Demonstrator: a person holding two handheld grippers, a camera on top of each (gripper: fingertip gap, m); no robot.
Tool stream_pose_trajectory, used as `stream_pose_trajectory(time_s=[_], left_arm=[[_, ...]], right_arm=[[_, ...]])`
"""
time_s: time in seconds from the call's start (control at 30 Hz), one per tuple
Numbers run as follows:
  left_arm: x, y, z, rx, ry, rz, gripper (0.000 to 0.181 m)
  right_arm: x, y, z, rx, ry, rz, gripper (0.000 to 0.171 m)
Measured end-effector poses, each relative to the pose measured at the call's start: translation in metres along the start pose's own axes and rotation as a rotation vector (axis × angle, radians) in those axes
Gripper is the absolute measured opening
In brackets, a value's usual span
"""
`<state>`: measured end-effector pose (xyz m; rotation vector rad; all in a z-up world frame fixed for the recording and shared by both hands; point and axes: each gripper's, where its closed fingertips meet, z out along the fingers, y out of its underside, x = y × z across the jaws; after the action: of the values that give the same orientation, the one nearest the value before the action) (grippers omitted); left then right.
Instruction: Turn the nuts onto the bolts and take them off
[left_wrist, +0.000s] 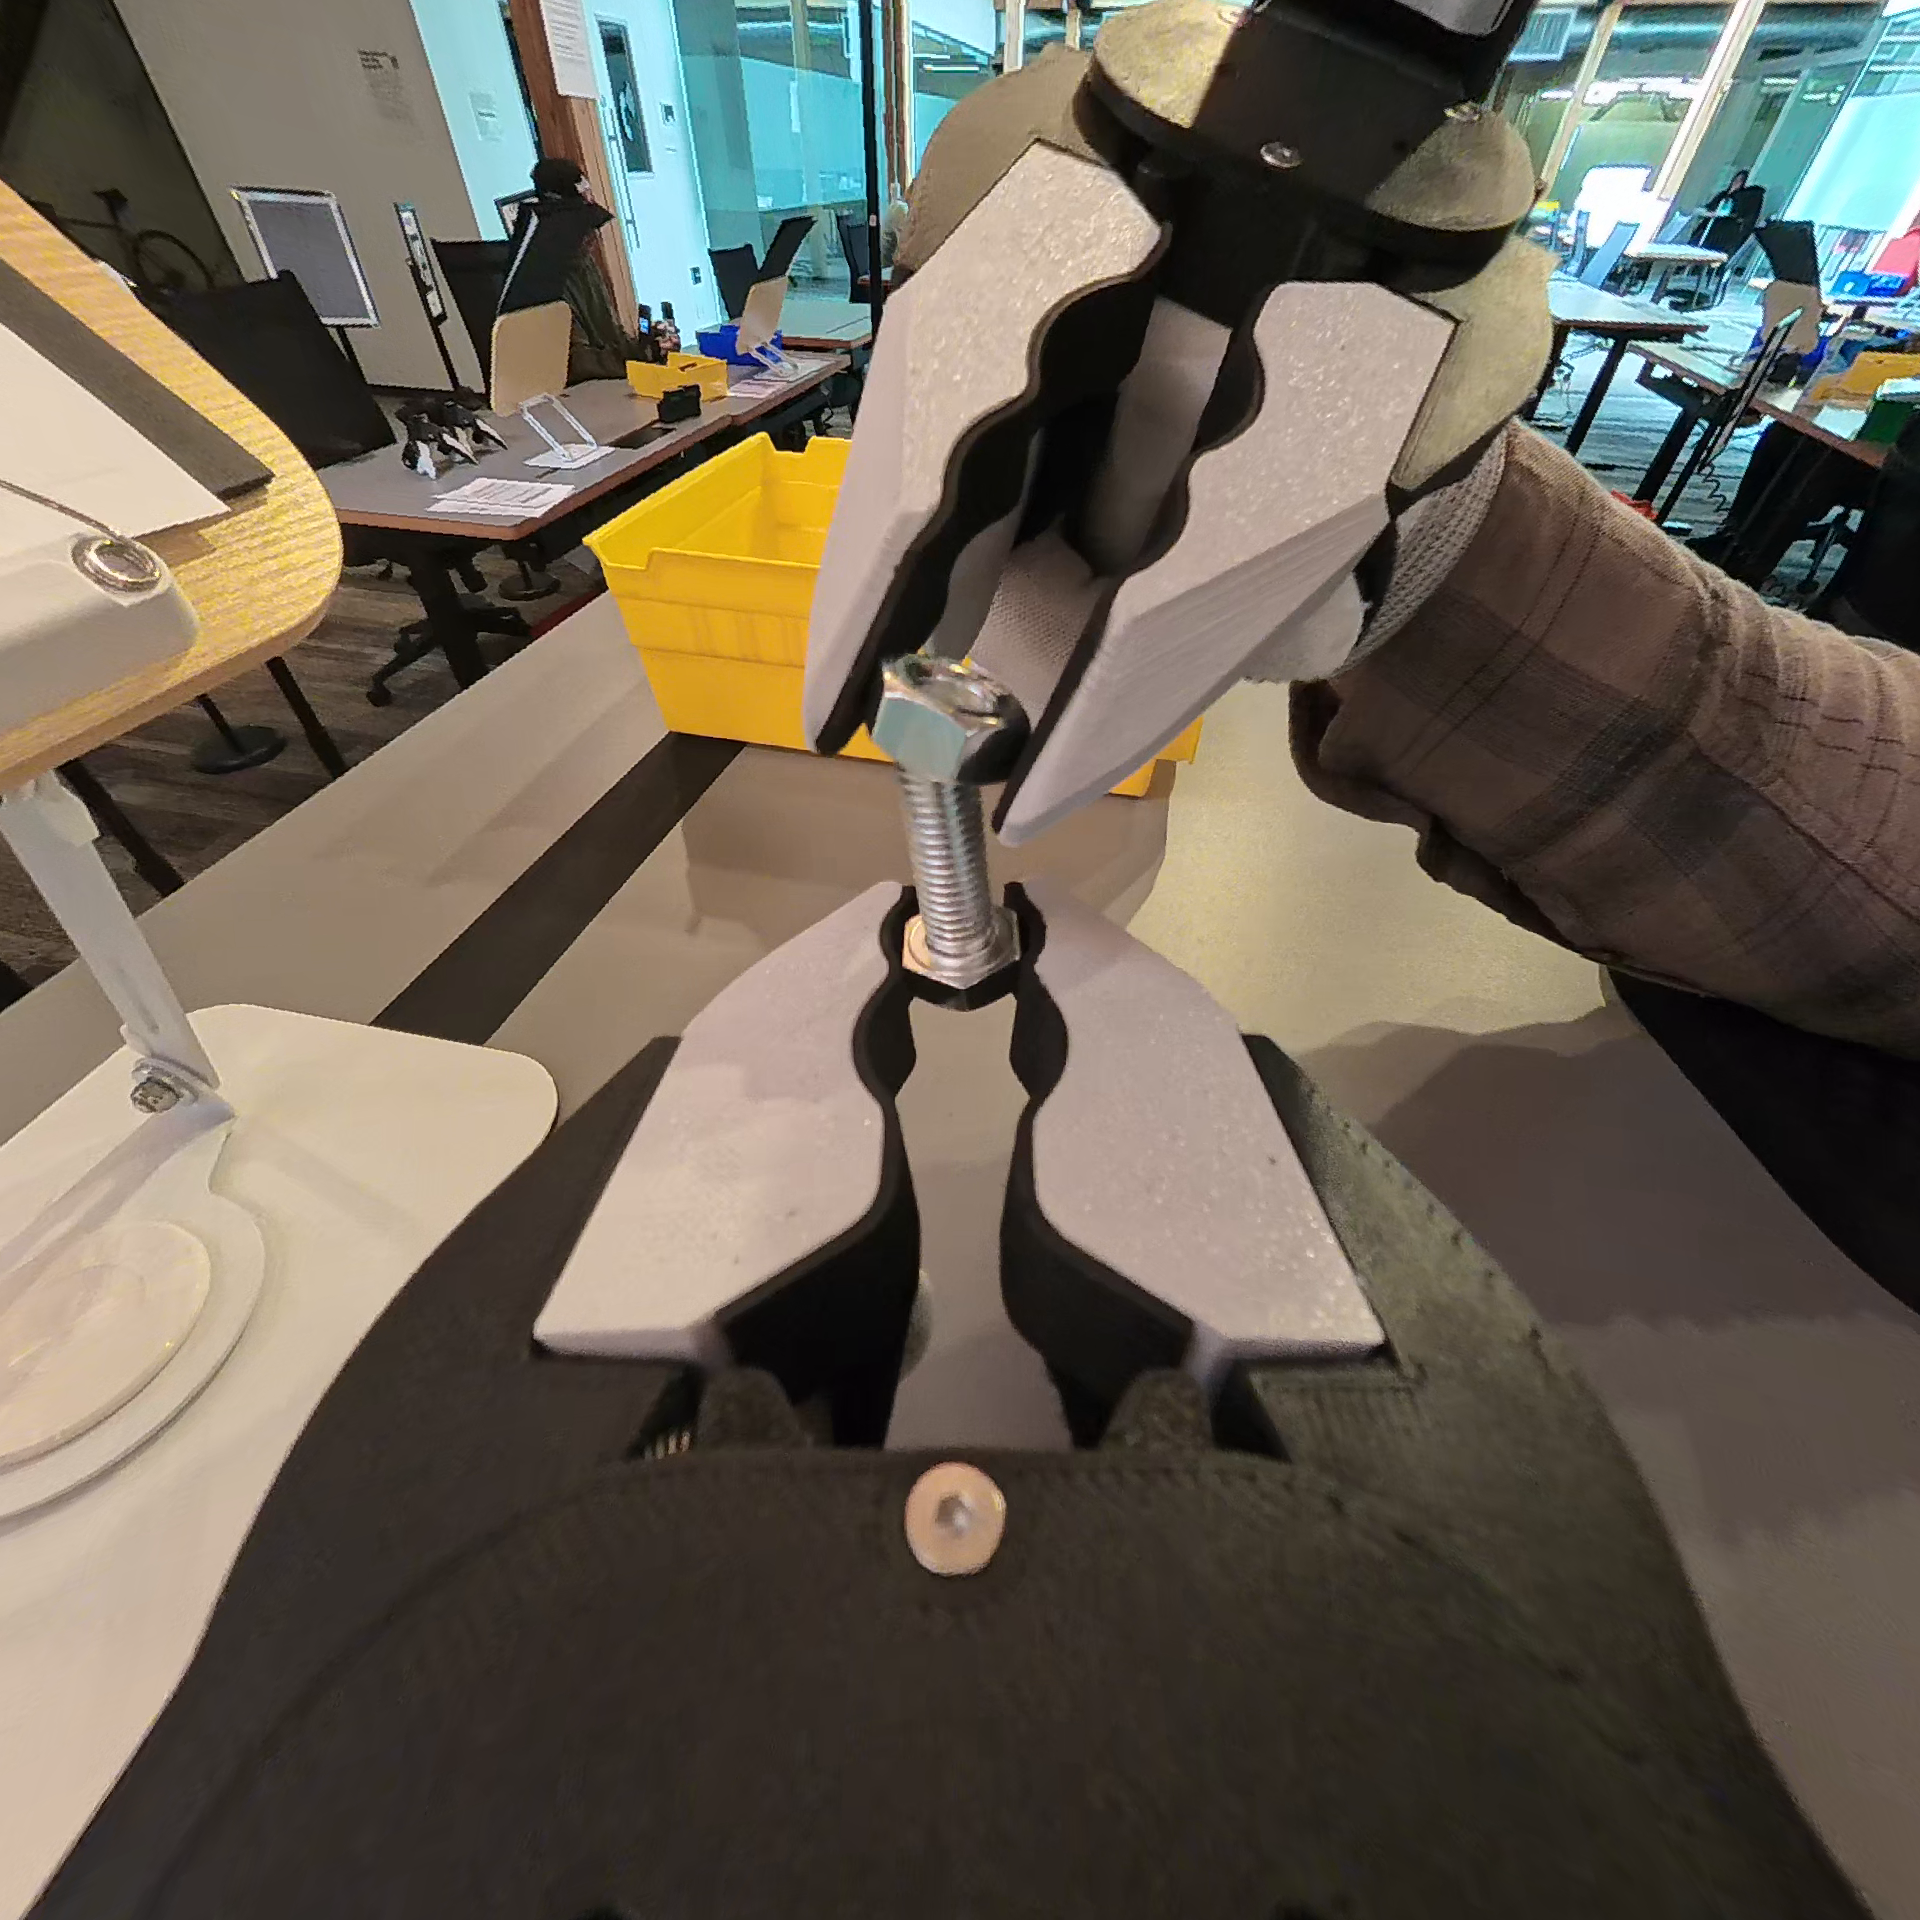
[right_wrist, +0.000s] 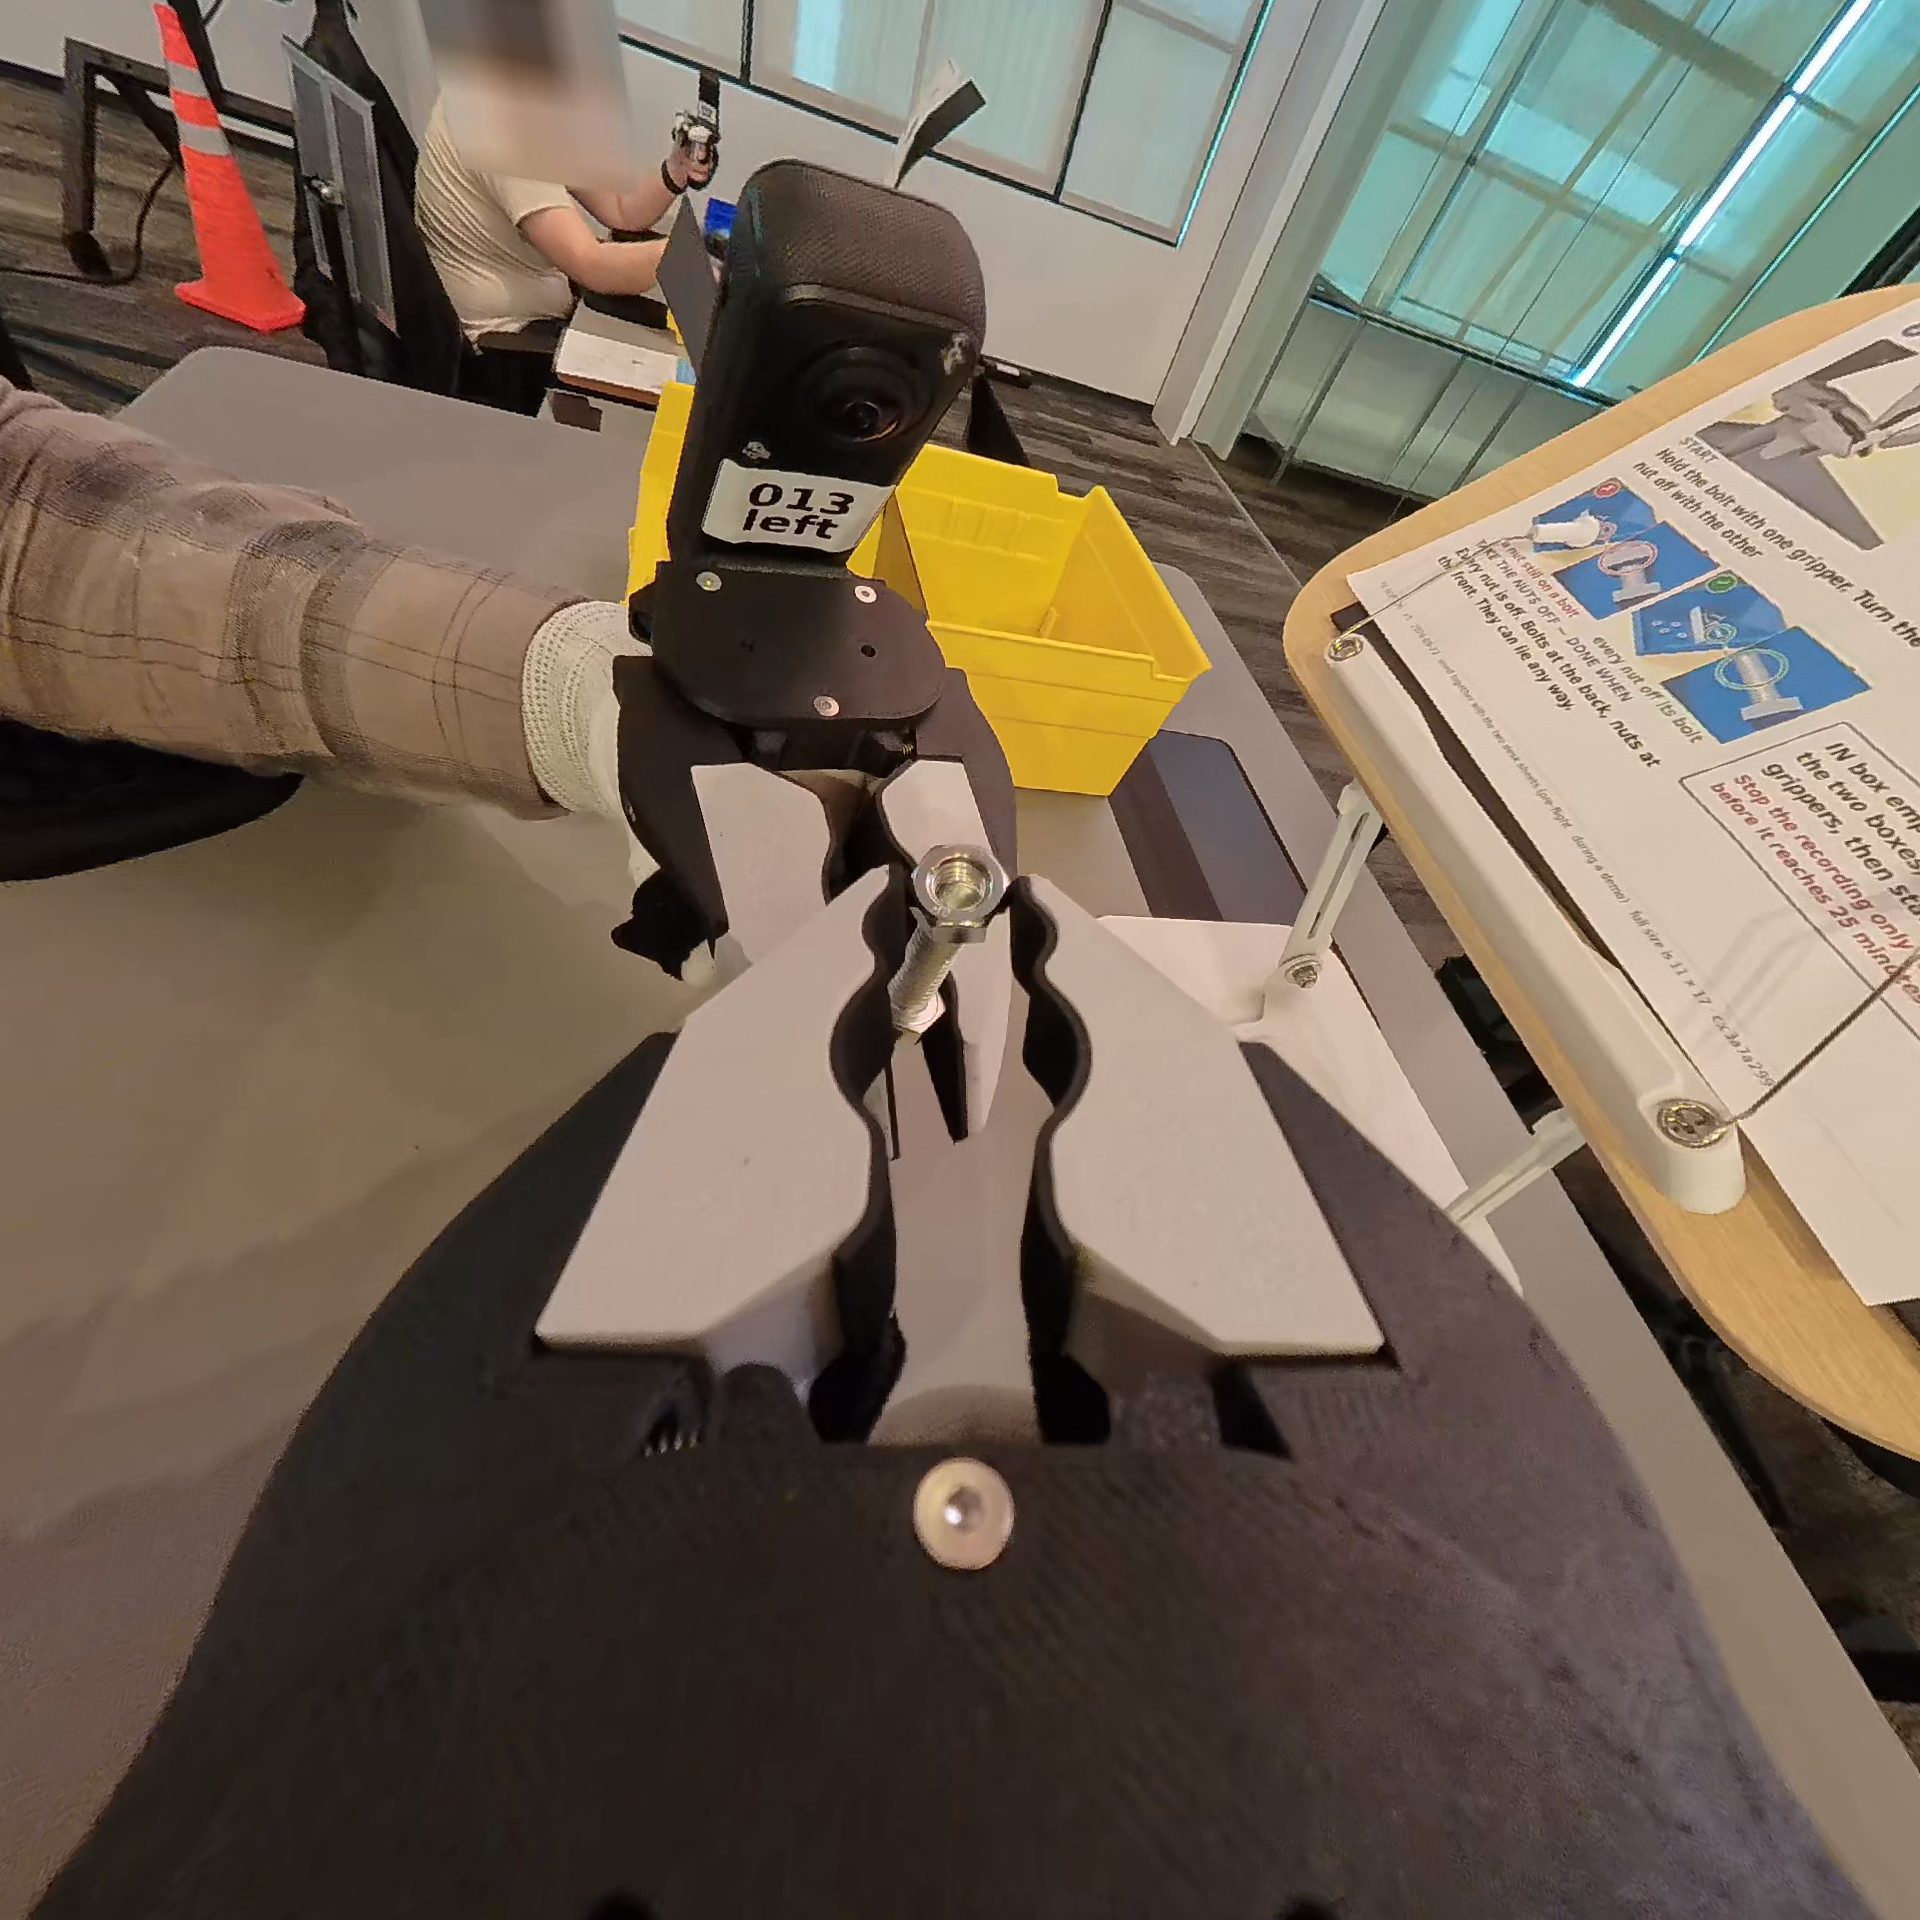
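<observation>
One silver bolt (left_wrist: 940, 862) is held in the air between both grippers, above the grey table (left_wrist: 1351, 935). My left gripper (left_wrist: 961, 914) is shut on the hex nut (left_wrist: 956, 961) threaded at the lower end of the shaft. My right gripper (left_wrist: 925, 774) comes down from above and is shut on the bolt's hex head (left_wrist: 940, 717). In the right wrist view the head (right_wrist: 961, 891) sits between my right gripper's tips (right_wrist: 961, 906). The shaft runs down to the nut (right_wrist: 920, 1016) in the left gripper (right_wrist: 925, 1081).
A yellow bin (left_wrist: 717, 582) stands behind the grippers; the right wrist view shows two yellow bins (right_wrist: 1049, 623). A wooden stand with an instruction sheet (right_wrist: 1662, 727) and its white base (left_wrist: 312, 1143) stand at one side. A plaid sleeve (left_wrist: 1610, 748) reaches in. A person sits at a far desk (right_wrist: 499, 239). Tip to tip, the grippers are about 6 cm apart.
</observation>
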<state>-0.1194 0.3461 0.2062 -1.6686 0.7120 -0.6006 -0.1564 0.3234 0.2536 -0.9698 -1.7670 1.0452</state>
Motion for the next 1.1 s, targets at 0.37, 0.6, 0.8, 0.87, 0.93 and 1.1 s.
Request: stream_pose_trajectory(time_s=[0.37,0.6,0.8,0.87,0.93,1.1], left_arm=[[0.001,0.006,0.002,-0.044,-0.019,0.062,0.015],[0.001,0.012,0.004,-0.086,-0.036,0.109,0.015],[0.002,0.016,0.007,-0.103,-0.038,0.117,0.015],[0.0,0.016,0.007,-0.106,-0.049,0.112,0.015],[-0.003,0.017,0.007,-0.108,-0.065,0.105,0.015],[-0.012,0.018,0.006,-0.114,-0.108,0.083,0.015]], right_arm=[[-0.005,0.005,-0.002,-0.019,-0.071,0.117,0.017],[-0.009,0.011,-0.003,-0.078,-0.098,0.179,0.017],[-0.01,0.015,-0.004,-0.113,-0.102,0.189,0.017],[-0.009,0.016,-0.004,-0.116,-0.097,0.2,0.017],[-0.006,0.017,-0.003,-0.119,-0.082,0.2,0.017],[0.002,0.02,0.0,-0.119,-0.046,0.22,0.017]])
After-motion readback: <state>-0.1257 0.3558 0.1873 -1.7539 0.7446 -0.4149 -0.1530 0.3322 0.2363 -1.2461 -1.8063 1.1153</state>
